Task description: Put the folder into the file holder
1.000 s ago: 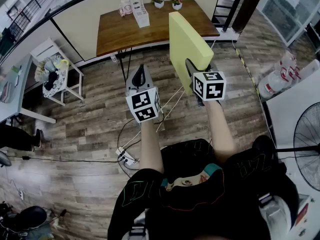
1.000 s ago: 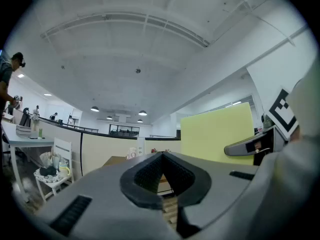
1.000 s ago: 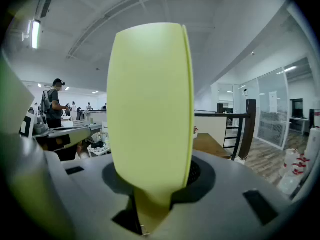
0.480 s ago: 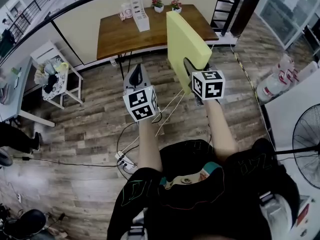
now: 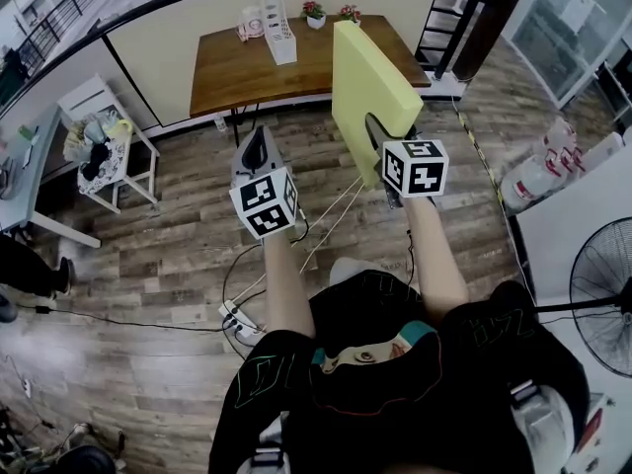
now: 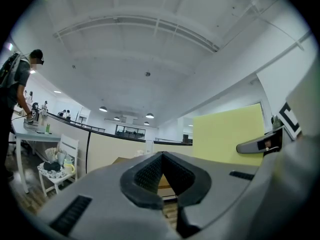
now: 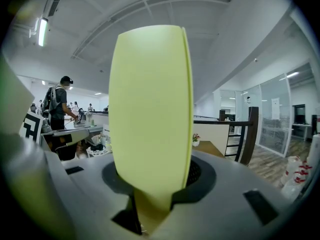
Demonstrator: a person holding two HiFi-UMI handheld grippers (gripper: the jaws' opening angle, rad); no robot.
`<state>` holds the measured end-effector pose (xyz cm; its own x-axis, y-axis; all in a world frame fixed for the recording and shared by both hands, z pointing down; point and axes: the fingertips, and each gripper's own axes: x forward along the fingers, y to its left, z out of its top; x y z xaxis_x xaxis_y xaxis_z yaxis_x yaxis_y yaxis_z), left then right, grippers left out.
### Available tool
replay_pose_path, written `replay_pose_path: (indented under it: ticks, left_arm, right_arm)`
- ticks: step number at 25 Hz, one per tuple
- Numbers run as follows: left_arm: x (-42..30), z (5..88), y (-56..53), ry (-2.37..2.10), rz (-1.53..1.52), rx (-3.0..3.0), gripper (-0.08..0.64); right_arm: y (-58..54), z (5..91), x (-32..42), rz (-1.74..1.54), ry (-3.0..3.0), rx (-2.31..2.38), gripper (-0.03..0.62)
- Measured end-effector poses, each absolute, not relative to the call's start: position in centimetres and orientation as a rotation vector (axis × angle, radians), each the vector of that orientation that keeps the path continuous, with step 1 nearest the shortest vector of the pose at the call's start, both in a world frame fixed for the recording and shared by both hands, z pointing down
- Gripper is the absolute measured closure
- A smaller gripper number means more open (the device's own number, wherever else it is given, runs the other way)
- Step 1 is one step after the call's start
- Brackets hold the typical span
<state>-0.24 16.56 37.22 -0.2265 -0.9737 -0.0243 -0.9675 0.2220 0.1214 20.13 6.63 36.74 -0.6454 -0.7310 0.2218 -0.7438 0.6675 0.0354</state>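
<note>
Yellow folder (image 5: 370, 87) held upright, short of the bench (image 5: 237, 72)
The right gripper (image 5: 383, 141) has its jaws pinching the folder's lower end, and the left gripper (image 5: 257, 151) has its jaws pressed together on nothing. The white file holder (image 5: 278, 33) stands on the bench beyond.

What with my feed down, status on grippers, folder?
Right gripper shut on yellow folder, upright. Left gripper shut, empty. File holder on table, path open.

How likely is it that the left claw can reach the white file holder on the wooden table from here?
Probably not yet: the left claw hangs over the floor, short of the wooden table where the white file holder stands. Nothing seems to block the way; it just needs carrying closer.
</note>
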Motion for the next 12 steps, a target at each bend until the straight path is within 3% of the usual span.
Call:
replay_pose_path:
  ticks: [12]
  left_arm:
    - [-0.8, 40.4, 13.5, -2.247, -0.225, 1.926, 0.566]
  right_arm:
    - [3.0, 40.1, 18.2, 0.206, -2.665, 1.171, 0.436]
